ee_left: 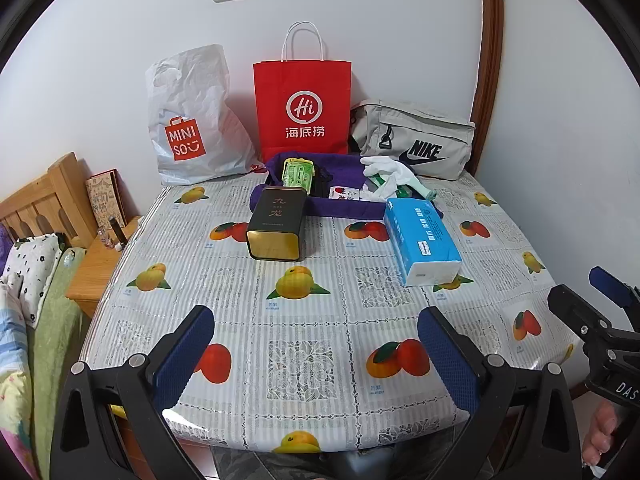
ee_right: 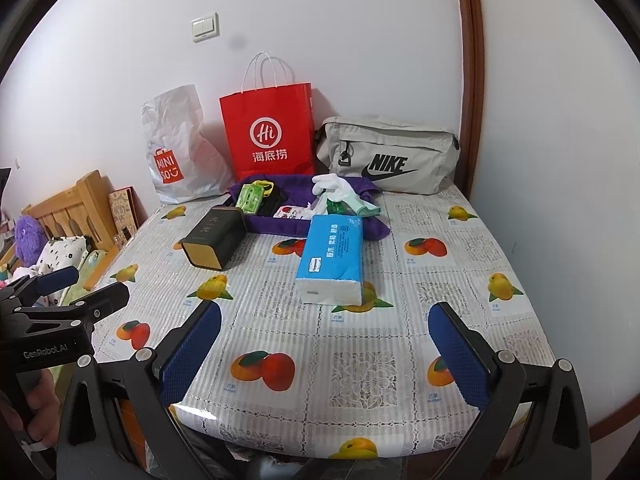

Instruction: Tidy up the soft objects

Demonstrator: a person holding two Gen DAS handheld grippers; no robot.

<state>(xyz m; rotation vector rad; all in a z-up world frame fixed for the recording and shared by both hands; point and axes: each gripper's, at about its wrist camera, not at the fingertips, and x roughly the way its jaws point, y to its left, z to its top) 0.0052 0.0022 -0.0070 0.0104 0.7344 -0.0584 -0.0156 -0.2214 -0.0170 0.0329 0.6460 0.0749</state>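
A blue tissue pack (ee_left: 422,240) (ee_right: 332,260) lies on the fruit-print table (ee_left: 320,360), right of centre. Behind it a purple fabric tray (ee_left: 344,206) (ee_right: 280,227) holds a white glove (ee_left: 380,168) (ee_right: 332,184), a green cassette-like pack (ee_left: 298,174) and small packets. A dark tin (ee_left: 276,224) (ee_right: 214,238) lies on its side against the tray's front left. My left gripper (ee_left: 316,320) (ee_right: 86,286) hovers open over the table's near edge. My right gripper (ee_right: 325,312) (ee_left: 588,292) is open beside it, in front of the tissue pack. Neither touches anything.
Against the back wall stand a white Miniso plastic bag (ee_left: 188,120), a red paper bag (ee_left: 302,108) and a grey Nike bag (ee_left: 416,140). A wooden nightstand (ee_left: 100,264) and a bed with pillows lie left of the table. A wooden door frame (ee_left: 490,60) rises at the back right.
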